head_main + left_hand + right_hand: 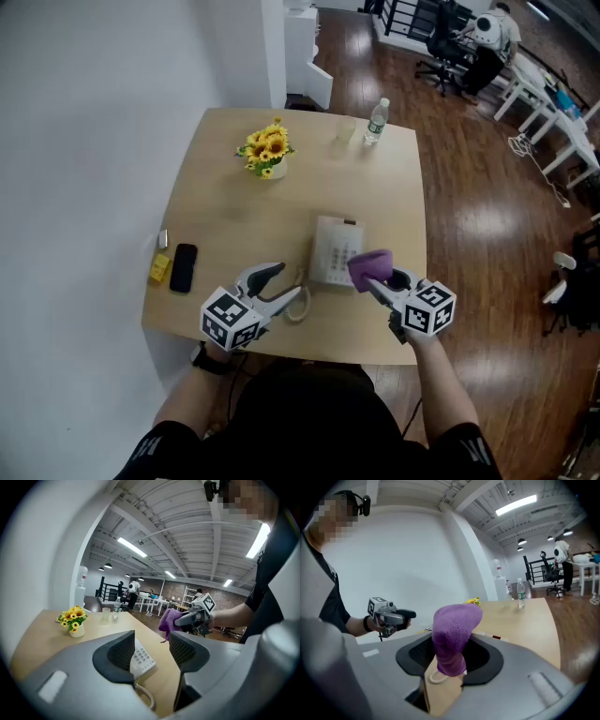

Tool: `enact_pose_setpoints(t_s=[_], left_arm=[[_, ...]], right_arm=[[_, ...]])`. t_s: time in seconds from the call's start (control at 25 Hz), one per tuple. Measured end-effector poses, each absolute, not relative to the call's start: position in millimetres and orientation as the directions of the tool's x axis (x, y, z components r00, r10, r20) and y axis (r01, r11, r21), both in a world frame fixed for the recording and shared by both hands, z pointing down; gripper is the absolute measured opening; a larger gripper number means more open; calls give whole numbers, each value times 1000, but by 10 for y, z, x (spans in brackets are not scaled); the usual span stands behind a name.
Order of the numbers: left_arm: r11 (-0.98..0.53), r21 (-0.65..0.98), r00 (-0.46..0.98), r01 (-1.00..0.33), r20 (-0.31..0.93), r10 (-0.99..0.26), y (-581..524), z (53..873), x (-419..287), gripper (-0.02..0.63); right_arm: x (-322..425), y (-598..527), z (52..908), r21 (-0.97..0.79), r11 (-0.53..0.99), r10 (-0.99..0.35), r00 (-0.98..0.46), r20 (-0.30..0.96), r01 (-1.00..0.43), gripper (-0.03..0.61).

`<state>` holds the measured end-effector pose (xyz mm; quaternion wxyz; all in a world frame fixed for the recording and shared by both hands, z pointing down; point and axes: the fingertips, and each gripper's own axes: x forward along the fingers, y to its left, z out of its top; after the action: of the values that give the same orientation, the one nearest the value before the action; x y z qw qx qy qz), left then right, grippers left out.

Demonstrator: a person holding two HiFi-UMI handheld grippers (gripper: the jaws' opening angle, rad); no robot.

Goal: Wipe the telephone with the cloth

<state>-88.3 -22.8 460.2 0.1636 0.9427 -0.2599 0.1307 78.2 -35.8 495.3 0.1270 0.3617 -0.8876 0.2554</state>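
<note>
The white telephone point(334, 249) lies flat on the wooden table point(225, 220), near its front edge. Its keypad point(140, 658) shows between the jaws of my left gripper point(152, 641), and its coiled cord point(298, 307) curls off its left front corner. My left gripper point(289, 281) stands open just left of the phone, holding nothing. My right gripper point(377, 281) is shut on a purple cloth point(369, 266), which hangs over the phone's right front corner. In the right gripper view the cloth point(452, 637) stands up bunched between the jaws of the right gripper point(450, 657).
A pot of sunflowers point(266, 152), a clear cup point(344, 131) and a water bottle point(376, 122) stand at the table's far side. A black mobile phone point(183, 267) and a yellow object point(159, 269) lie at the left edge. A white wall runs along the left.
</note>
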Motion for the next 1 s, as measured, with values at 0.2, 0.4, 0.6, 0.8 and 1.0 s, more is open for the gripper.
enact_pose_setpoints(t_s=[0.2, 0.4, 0.6, 0.8, 1.0], left_arm=[[-807, 252, 828, -534, 350, -438, -374, 4706, -840, 229], [-790, 258, 814, -555, 365, -452, -487, 4751, -824, 229], [-774, 268, 802, -573, 377, -463, -610, 4860, -846, 229], [-755, 272, 785, -597, 390, -481, -731, 4931, -886, 229], [-750, 283, 783, -599, 402, -474, -787, 4992, -829, 229]], right_arm=[[752, -899, 5105, -279, 630, -570, -675, 468, -725, 169], [587, -1427, 5354, -214, 673, -521, -659, 543, -708, 170], [416, -1868, 5719, -165, 712, -463, -633, 621, -683, 170], [197, -2186, 5979, -96, 762, -423, -606, 674, -640, 170], [51, -2393, 6309, -21, 811, -374, -546, 750, -585, 170]])
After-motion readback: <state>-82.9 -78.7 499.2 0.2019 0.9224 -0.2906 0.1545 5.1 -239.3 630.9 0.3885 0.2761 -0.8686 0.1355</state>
